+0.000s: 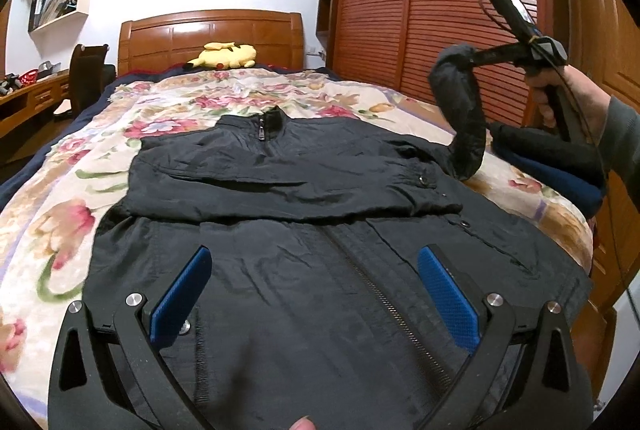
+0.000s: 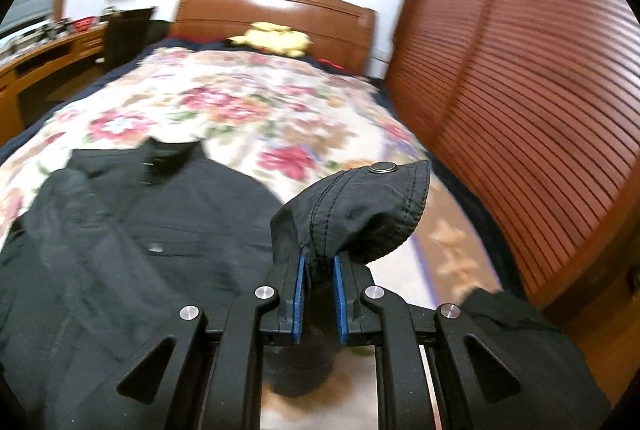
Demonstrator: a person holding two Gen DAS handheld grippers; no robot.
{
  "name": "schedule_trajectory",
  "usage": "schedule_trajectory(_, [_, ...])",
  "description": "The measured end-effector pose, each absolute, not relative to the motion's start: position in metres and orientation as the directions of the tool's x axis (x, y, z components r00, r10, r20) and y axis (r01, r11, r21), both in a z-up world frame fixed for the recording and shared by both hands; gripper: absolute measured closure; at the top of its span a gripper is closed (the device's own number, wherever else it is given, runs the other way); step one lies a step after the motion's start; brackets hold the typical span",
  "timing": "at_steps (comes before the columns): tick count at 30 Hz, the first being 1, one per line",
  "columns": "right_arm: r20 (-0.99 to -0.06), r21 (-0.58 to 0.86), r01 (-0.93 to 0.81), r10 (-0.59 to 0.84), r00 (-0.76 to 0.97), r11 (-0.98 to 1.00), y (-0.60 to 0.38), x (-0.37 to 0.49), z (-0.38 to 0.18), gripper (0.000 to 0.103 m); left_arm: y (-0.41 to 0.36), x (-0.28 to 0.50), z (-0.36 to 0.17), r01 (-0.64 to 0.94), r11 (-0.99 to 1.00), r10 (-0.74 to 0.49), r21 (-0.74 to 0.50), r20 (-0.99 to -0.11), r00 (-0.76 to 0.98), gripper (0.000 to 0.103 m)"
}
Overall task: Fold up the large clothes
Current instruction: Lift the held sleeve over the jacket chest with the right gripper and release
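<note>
Left sleeve (image 1: 280, 186) already lies folded across the jacket (image 1: 320, 290); right gripper (image 2: 320, 266) pinches the raised right cuff (image 2: 360, 214), left gripper (image 1: 316, 294) spread; body folds remain.

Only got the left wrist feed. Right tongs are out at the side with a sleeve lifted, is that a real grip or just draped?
Observer: Real grip. The right tongs have both blue pads shut on the cuff of the black nylon zip jacket.
Operator: Anything marking which part of the cuff?
Observer: A round metal snap button sits on top of the cuff's bunched end, past the pads.
Operator: Clear of the bed?
Observer: Yes, the cuff is raised above the floral bedspread.
</note>
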State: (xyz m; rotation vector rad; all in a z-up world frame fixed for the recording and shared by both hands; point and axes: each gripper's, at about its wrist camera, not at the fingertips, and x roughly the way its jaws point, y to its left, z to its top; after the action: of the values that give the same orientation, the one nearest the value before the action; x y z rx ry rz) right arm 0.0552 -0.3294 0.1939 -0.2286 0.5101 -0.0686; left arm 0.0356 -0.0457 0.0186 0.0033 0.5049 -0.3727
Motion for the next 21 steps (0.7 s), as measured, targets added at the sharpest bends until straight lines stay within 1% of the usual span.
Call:
schedule_trajectory(5, [-0.447,-0.265,-0.078,-0.051,0.893,0.961,-0.296,0.037,0.195,0.090,-0.032,0.035,0.020,0.325,0.941,-0.332,-0.098,-0.467,0.819,0.000])
schedule_trajectory(11, [-0.387,-0.254,-0.119,0.012,0.922,0.960,-0.273,0.025,0.218,0.090,-0.017,0.034,0.022,0.301,0.948,-0.315,-0.105,-0.459,0.831,0.000])
schedule_trajectory(17, [-0.340,-0.246,-0.213,0.122,0.933,0.946,-0.253,0.014,0.219,0.091,0.001,0.027,0.024,0.277,0.956,-0.289,-0.094,-0.453,0.843,0.000])
schedule_trajectory(21, [-0.332,-0.249,-0.290,0.200,0.922,0.924,-0.230,-0.003,0.211,0.091,0.016,0.024,0.027,0.255,0.961,-0.276,-0.107,-0.444,0.853,0.000])
